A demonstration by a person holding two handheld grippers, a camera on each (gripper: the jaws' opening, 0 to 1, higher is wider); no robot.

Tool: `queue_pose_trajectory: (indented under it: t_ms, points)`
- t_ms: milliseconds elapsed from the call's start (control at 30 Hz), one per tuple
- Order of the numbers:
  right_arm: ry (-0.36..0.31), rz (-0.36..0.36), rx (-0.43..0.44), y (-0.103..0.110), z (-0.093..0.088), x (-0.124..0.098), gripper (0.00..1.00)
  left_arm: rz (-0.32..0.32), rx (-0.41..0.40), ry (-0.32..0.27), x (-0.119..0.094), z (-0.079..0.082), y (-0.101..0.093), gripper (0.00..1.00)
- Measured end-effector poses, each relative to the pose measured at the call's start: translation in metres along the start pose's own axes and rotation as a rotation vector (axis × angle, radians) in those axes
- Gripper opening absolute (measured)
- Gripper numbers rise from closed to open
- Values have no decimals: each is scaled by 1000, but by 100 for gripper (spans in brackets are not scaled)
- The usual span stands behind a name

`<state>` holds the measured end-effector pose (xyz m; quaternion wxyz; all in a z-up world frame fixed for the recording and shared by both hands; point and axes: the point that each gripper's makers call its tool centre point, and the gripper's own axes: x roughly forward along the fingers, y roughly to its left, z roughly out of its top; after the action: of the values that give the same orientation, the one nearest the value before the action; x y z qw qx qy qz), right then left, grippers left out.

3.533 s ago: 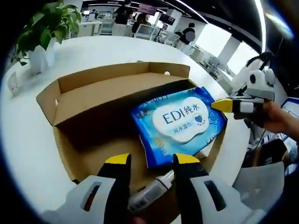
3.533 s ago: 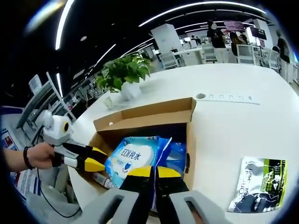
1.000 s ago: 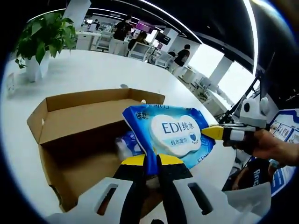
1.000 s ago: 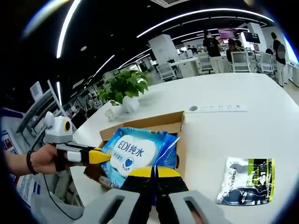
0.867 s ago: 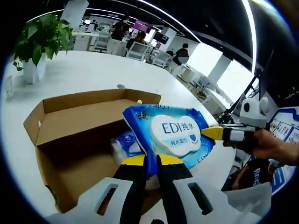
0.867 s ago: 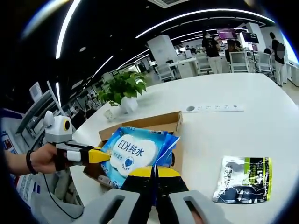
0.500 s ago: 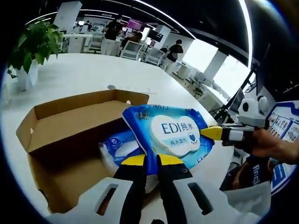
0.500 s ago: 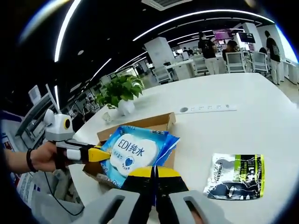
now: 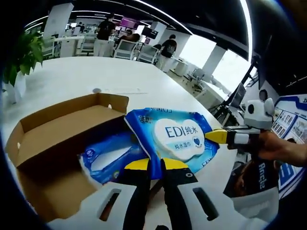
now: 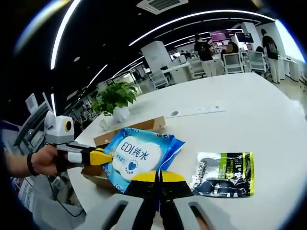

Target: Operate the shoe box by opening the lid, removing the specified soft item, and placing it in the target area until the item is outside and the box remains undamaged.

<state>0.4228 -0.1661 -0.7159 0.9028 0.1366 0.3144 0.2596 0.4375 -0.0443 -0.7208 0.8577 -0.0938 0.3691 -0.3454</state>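
Note:
A blue wet-wipes pack [image 9: 178,136] with a white label hangs in the air, held by both grippers. My left gripper [image 9: 156,166] is shut on its near edge. My right gripper [image 9: 217,136] comes in from the right, shut on the pack's side. In the right gripper view, the pack [image 10: 135,155] sits between my right gripper [image 10: 159,176] and my left gripper [image 10: 103,156]. The open cardboard shoe box [image 9: 48,139] lies on the white table, left of and below the pack. A second blue pack [image 9: 111,156] lies partly in the box.
A green and black packet [image 10: 223,175] lies flat on the white table [image 10: 249,110], right of the held pack. A potted plant [image 10: 113,98] stands behind the box [image 10: 127,130]. People and chairs are far back. A hand [image 9: 280,149] holds my right gripper.
Both grippers have carried the wipes pack up and away from the box, toward the green packet's side. The second blue pack has come into sight in the box.

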Motion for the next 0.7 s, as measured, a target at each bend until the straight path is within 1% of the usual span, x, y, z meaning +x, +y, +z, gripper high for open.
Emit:
queue_pose_trajectory:
  t_ms: [400, 700]
  points:
    - [-11, -49, 34, -43, -5, -31, 0, -40, 39, 38, 34, -1, -43, 6]
    - [-16, -75, 47, -71, -8, -50, 0, -62, 55, 56, 60, 0, -66, 6]
